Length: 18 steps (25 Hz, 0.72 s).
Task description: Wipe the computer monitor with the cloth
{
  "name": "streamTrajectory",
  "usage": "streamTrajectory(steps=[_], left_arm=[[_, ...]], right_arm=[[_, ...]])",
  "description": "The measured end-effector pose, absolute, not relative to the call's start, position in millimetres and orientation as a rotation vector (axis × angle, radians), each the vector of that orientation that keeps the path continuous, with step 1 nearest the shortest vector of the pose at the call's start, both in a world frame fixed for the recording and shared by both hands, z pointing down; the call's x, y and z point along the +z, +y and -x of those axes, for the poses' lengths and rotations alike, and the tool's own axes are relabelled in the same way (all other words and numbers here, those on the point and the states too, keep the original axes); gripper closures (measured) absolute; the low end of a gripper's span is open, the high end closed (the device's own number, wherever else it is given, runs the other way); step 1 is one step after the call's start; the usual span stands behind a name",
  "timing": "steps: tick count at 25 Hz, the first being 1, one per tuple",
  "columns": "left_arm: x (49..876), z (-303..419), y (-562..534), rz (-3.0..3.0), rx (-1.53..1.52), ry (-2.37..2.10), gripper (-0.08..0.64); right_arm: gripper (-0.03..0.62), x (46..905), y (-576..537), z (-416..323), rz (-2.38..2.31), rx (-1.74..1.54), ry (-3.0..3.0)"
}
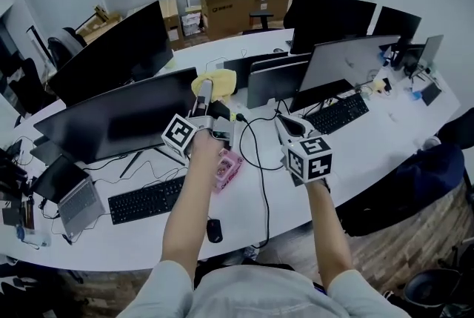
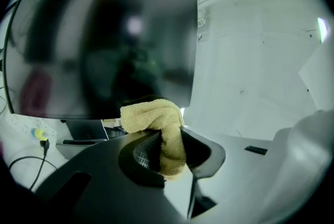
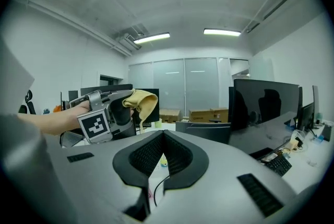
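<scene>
A wide dark monitor point(image 1: 118, 120) stands on the white desk point(image 1: 244, 209) at the left. My left gripper point(image 1: 203, 103) is shut on a yellow cloth point(image 1: 215, 81), held at the monitor's upper right corner. In the left gripper view the cloth point(image 2: 156, 126) is folded between the jaws of the left gripper point(image 2: 167, 147), with the dark screen point(image 2: 104, 35) close ahead; whether they touch I cannot tell. My right gripper point(image 1: 287, 125) hovers to the right over the desk, shut and holding nothing. The right gripper view shows its closed tips point(image 3: 163, 135), with the left gripper point(image 3: 104, 113) and cloth point(image 3: 141, 102) beyond.
Below the monitor lie a black keyboard point(image 1: 146, 198), a mouse point(image 1: 214, 230), a pink item point(image 1: 228, 167) and a black cable point(image 1: 259, 161). A laptop point(image 1: 74, 198) sits at far left. More monitors point(image 1: 348, 61) and a keyboard point(image 1: 337, 113) stand right. Cardboard boxes point(image 1: 244, 1) are behind.
</scene>
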<state>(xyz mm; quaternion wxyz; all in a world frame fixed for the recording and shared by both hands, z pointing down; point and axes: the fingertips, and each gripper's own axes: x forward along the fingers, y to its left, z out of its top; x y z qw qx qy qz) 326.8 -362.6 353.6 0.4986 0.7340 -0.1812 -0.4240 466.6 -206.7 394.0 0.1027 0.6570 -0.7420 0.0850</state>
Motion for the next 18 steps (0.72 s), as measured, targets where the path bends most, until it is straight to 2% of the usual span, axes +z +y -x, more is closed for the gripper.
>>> streamTrajectory(steps=[12, 18], left_arm=[[270.3, -309.3, -346.8, -1.842, -1.129, -0.383, 0.472], [230.4, -282.9, -312.4, -2.059, -1.038, -0.354, 0.472]], right_arm=[[0.568, 351.5, -198.4, -460.6, -1.977, 0.212, -2.193], [0.568, 333.2, -181.4, -439.3, -2.017, 0.162, -2.186]])
